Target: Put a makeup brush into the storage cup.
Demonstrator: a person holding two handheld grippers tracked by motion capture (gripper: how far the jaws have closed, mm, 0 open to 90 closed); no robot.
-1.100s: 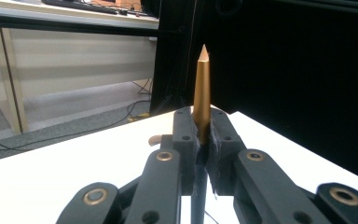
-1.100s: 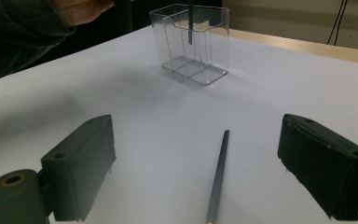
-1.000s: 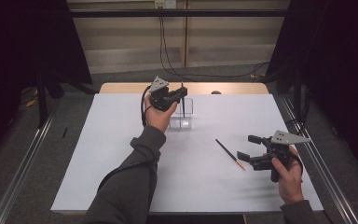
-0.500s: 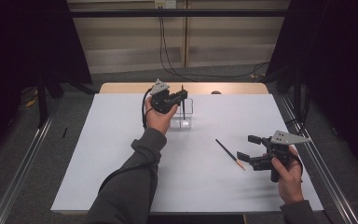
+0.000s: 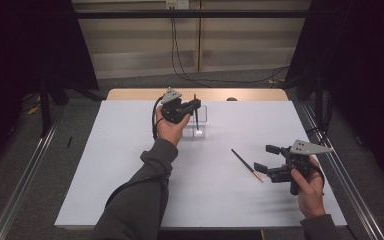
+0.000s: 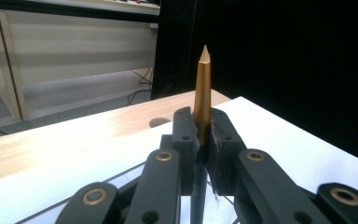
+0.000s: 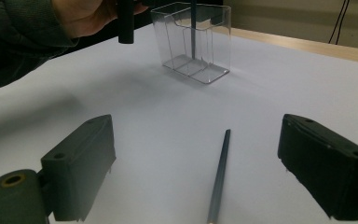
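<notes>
White paper covers the table [image 5: 130, 190], and the work on it looks about half done. Nearest the person, the right gripper [image 5: 268, 161] hangs low over the sheet with its jaws spread wide and nothing between them. Just ahead of it, in the right gripper view, a dark pen [image 7: 218, 177] lies flat on the paper, pointing away toward the holder; from above it [image 5: 246, 164] lies aslant, just left of the right gripper, its gold tip toward the person. That one is not yet picked up.

Farther out, the left gripper [image 5: 194, 103] is pinched tight on a second pen [image 5: 196, 116], held upright. In the left gripper view its gold tip [image 6: 203, 88] stands up out of the closed jaws, so the dark end points down. That lower end reaches into the clear holder [image 5: 200, 122], a small box with dividers standing on the paper near the far edge; in the right gripper view the shaft [image 7: 193, 28] shows through the clear wall, inside a compartment. I cannot tell if it touches the bottom. By my reading, what is left is to let this pen go, then fetch the other and stand it in too.

Beyond the sheet a strip of bare wood [image 5: 250, 94] shows at the table's far edge. Behind it come a grey floor, cables [image 5: 215, 80] trailing down from a pale wall, and black curtains on both sides.
</notes>
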